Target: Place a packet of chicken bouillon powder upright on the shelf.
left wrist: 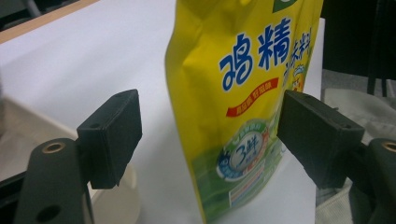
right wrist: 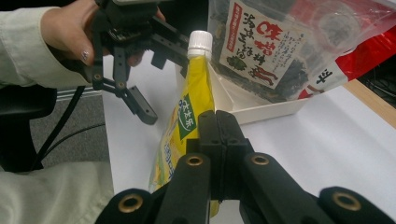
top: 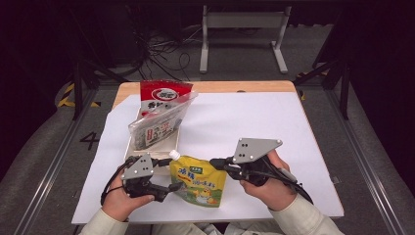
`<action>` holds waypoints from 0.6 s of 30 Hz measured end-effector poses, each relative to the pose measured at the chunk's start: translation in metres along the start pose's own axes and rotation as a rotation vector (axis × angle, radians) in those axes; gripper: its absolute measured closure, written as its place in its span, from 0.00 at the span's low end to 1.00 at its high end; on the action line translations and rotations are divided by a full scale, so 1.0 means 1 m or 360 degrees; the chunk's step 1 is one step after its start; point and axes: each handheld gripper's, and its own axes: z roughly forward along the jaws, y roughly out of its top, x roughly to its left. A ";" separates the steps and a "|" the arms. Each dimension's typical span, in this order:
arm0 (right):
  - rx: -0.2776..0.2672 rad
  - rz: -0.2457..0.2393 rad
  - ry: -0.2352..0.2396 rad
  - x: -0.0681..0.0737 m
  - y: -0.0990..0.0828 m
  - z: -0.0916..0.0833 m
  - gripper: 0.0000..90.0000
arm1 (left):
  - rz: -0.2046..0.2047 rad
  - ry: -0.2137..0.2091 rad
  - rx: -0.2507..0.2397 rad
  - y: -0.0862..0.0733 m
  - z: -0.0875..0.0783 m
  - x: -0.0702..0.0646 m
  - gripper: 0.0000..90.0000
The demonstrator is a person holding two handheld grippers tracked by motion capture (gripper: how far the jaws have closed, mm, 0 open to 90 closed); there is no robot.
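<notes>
A yellow spouted pouch [top: 199, 182] stands upright at the near edge of the bench [top: 254, 122], between the person's two hands. Its long axis runs near-vertical, with the white screw cap [right wrist: 200, 43] at the top. The right gripper [top: 215, 162] has its jaws together, clamped on the pouch's right edge below the spout; in the right gripper view the pads meet flat on the yellow film. The left gripper [top: 173, 187] lies just left of the pouch, jaws apart. In the left gripper view the two black pads [left wrist: 112, 135] straddle the pouch's lower body without pressing on it: one pad stands clear to the side, the other sits at the far edge of the printed face. So the pouch lies straight ahead of the left gripper, already between its jaws, and that hand is the nearer one to the pouch's base.

The pouch front carries large blue characters "鸡精", a red banner beneath them, and a round green badge reading "3鲜". A green tag near the spout reads "太太乐".

Farther away on the left, a shallow white tray [top: 169, 142] holds a clear bag of dark dried seaweed [top: 157, 126] with a white label bearing red and black Chinese writing, and behind it leans a red packet [top: 164, 95] with a white oval logo.
</notes>
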 end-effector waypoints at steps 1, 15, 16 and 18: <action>-0.0003 0.0000 0.0007 0.000 0.000 0.000 1.00 | -0.0001 -0.0020 -0.0011 0.000 0.003 0.000 0.25; -0.0054 0.0034 0.0012 -0.006 -0.005 -0.003 0.99 | 0.0029 -0.0279 -0.0075 0.002 0.007 -0.004 0.94; -0.0059 0.0037 0.0008 -0.007 -0.005 -0.004 0.98 | 0.0048 -0.0261 -0.0074 0.004 0.005 -0.006 0.98; -0.0090 0.0068 0.0025 -0.009 -0.006 -0.006 0.95 | 0.0061 -0.0257 -0.0070 0.007 0.001 -0.008 0.99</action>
